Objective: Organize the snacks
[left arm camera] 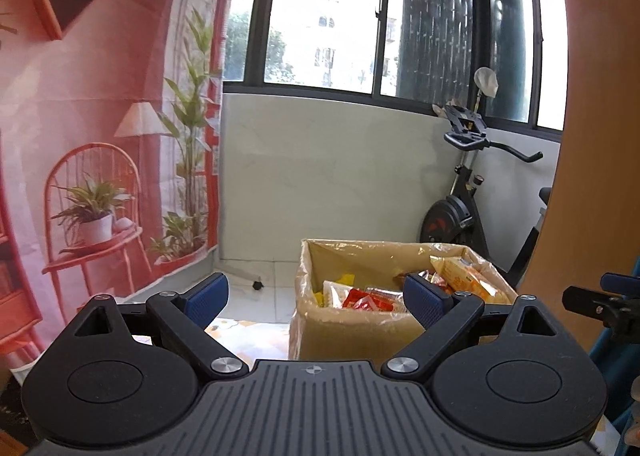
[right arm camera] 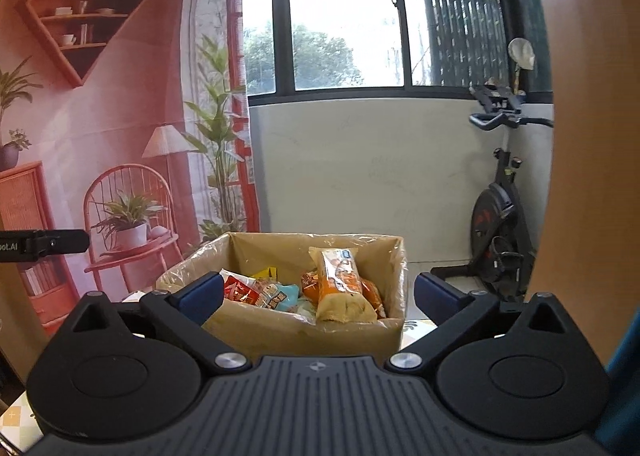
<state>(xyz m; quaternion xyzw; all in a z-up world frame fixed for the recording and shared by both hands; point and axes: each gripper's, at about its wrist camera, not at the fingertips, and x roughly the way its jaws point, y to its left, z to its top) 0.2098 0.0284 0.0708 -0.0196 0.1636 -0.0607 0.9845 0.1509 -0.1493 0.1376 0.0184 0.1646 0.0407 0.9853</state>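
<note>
Both claws, left claw (left arm camera: 316,296) and right claw (right arm camera: 318,292), are hanging wide and empty. Snacks (right arm camera: 340,284) are sitting in the box (right arm camera: 280,330); sorting looks mostly done, rest unseen.

- Daylight enters through the window (left arm camera: 328,11), whose panes are blown out to white.
- The wall (right arm camera: 368,175) below is evenly lit, soft shadows.
- Fisheye bending curves the frame edges; corners are dark.
- Focus is sharp throughout.

Brown box (right arm camera: 304,330) — orange packet (right arm camera: 340,276), blue-padded tongs (right arm camera: 318,294)
</note>
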